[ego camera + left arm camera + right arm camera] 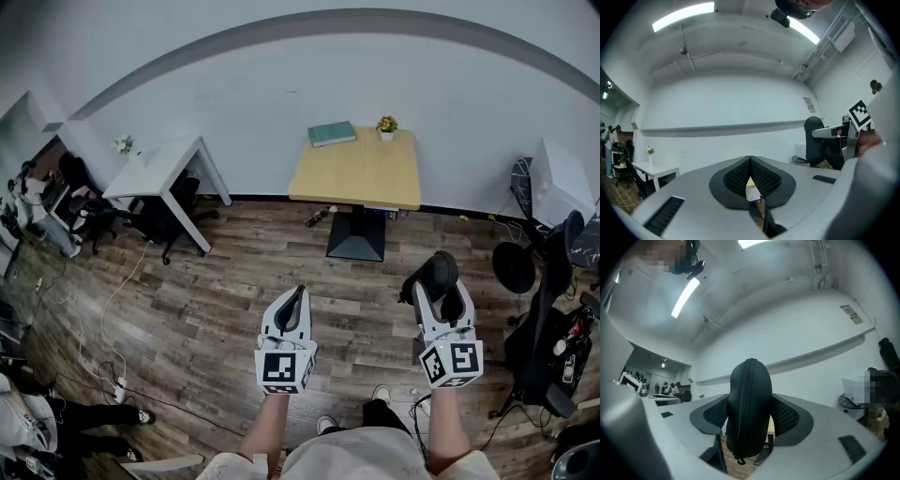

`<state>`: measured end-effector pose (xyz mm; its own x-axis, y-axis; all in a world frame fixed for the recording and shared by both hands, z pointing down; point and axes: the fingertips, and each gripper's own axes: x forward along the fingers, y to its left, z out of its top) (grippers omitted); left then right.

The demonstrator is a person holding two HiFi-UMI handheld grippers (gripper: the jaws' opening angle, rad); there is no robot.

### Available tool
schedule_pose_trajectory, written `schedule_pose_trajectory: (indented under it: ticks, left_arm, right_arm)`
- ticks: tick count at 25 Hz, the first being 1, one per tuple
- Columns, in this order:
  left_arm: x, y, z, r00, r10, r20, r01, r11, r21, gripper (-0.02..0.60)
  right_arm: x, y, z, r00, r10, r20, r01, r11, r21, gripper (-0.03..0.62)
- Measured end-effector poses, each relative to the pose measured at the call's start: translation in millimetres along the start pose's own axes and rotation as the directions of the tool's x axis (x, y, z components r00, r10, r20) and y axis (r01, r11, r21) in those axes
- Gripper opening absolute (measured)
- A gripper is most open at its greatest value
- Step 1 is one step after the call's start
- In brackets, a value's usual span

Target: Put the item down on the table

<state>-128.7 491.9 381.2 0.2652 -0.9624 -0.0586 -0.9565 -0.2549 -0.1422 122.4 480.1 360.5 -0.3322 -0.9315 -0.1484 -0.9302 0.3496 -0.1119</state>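
Observation:
My right gripper (439,289) is shut on a black zippered case (434,275), held above the wooden floor. In the right gripper view the black zippered case (749,408) stands upright between both pads, zipper facing the camera. My left gripper (292,302) hangs beside it at the left, jaws shut with nothing between them; in the left gripper view its left gripper (750,174) pads meet at the tips. The wooden table (370,178) stands ahead by the white wall, well beyond both grippers.
A teal book (332,134) and a small potted plant (386,125) sit at the wooden table's far edge. A white desk (155,171) with black chairs stands at the left. Office chairs (548,319) and clutter crowd the right side. Cables trail on the floor at the left.

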Motion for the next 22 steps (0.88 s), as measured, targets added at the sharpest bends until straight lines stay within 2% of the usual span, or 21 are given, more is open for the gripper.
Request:
schedule_pose_trajectory:
  ticks: [13,22]
  left_arm:
    - [45,-34,-1,1.000,-0.024,-0.005,0.024,1.000,0.005,0.008]
    - [100,-77,-5,0.999,-0.054,-0.004,0.054,0.999,-0.002,0.008]
  right_arm:
    - [18,-45,-7,1.000,-0.008,-0.030,0.007,1.000,-0.017,0.285]
    - [32,-108,-10,0.999,-0.033,-0.036,0.033,0.999,-0.010,0.285]
